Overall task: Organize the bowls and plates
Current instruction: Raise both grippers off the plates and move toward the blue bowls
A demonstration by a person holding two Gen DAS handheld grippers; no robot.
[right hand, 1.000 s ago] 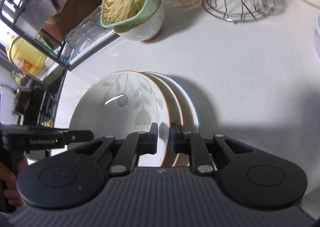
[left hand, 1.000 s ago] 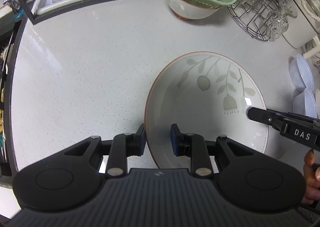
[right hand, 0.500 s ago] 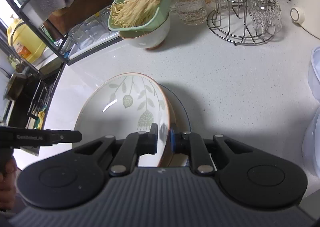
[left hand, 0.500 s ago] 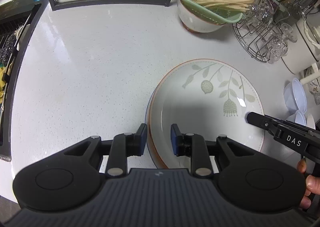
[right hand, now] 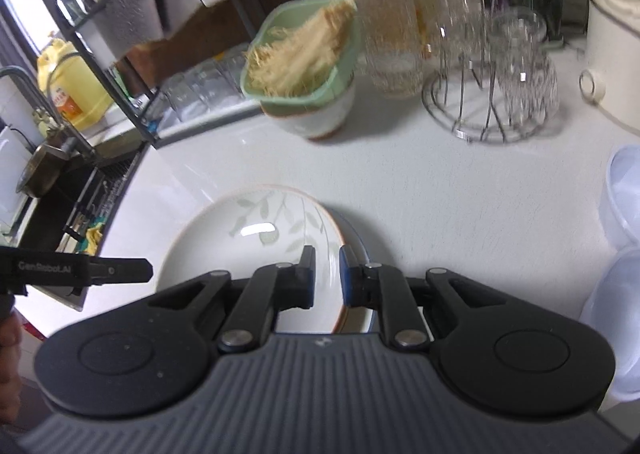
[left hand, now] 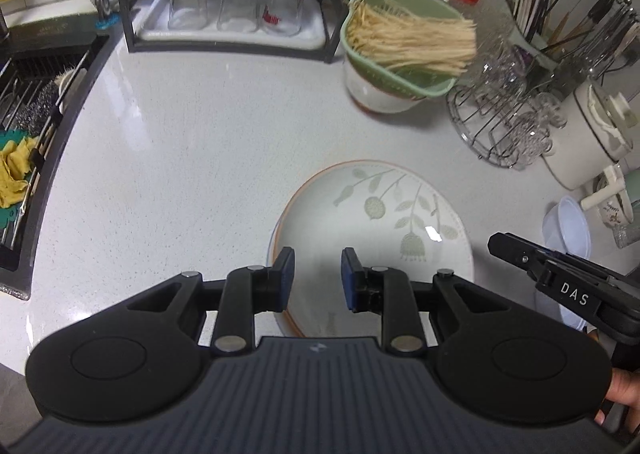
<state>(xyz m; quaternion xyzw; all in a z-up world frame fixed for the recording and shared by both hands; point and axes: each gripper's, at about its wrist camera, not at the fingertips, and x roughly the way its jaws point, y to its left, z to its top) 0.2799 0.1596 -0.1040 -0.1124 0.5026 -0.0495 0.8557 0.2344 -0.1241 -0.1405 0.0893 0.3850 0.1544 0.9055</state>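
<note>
Left black hand-held gripper [left hand: 316, 274], blue-padded: pitched steeply down, jaws apart with a clear gap, nothing pressed between the pads. Right black hand-held gripper [right hand: 325, 274]: angled down, jaws drawn near together, nothing visibly clamped. Each body shows in the other's view, a bare hand [left hand: 624, 398] wrapped around the right one's grip.

A white speckled countertop [left hand: 192, 157] carried everything. Near the middle sat a stack of plates [left hand: 372, 225], the top one printed with pale leaves. Farther back stood a white bowl [left hand: 376, 95] with a green strainer of pale noodles set in it. To its right stood a wire rack [left hand: 500, 129] of glasses and a white pot [left hand: 588, 149]. At the far left, a black-framed shelf [left hand: 232, 41] held a tray of upturned glasses. Clear plastic bowls [left hand: 568, 225] lay at the right edge.
</note>
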